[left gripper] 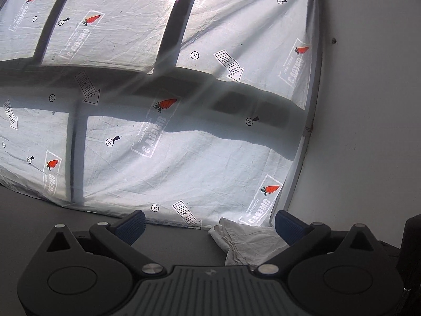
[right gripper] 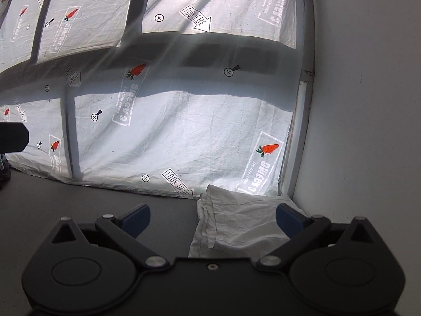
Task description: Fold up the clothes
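Note:
A folded white garment lies on the dark grey table, against the back corner. In the left wrist view my left gripper is open, its blue pads wide apart, with the garment just ahead between the right pad and the middle. In the right wrist view my right gripper is open too, and the garment lies between its blue pads, nearer the right one. Neither gripper holds anything.
A white sheet printed with carrots and "LOOK HERE" arrows hangs over a window behind the table, backlit, with frame shadows across it. A plain white wall closes the right side. A dark object shows at the right wrist view's left edge.

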`<state>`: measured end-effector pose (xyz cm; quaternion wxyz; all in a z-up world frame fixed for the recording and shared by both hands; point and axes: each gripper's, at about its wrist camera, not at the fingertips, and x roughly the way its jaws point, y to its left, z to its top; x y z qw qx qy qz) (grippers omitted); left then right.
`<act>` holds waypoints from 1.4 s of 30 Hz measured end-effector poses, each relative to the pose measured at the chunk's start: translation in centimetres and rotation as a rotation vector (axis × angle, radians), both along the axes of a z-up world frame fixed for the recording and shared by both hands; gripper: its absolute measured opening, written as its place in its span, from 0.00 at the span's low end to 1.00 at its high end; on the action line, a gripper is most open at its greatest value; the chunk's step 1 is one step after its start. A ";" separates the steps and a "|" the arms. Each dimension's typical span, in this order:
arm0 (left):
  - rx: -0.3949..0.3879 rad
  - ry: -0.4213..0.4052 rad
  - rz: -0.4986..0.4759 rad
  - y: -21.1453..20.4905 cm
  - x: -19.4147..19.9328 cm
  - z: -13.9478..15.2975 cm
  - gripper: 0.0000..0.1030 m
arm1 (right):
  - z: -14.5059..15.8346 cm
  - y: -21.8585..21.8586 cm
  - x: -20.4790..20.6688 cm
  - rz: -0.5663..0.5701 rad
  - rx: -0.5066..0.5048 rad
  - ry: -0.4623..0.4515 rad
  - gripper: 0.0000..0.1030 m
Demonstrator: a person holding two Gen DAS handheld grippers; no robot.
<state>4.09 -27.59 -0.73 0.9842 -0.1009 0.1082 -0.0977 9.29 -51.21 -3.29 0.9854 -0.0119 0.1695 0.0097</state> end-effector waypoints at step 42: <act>0.188 0.315 0.027 41.6 -20.9 -0.9 1.00 | 0.0 44.6 -26.4 -0.083 0.054 0.243 1.00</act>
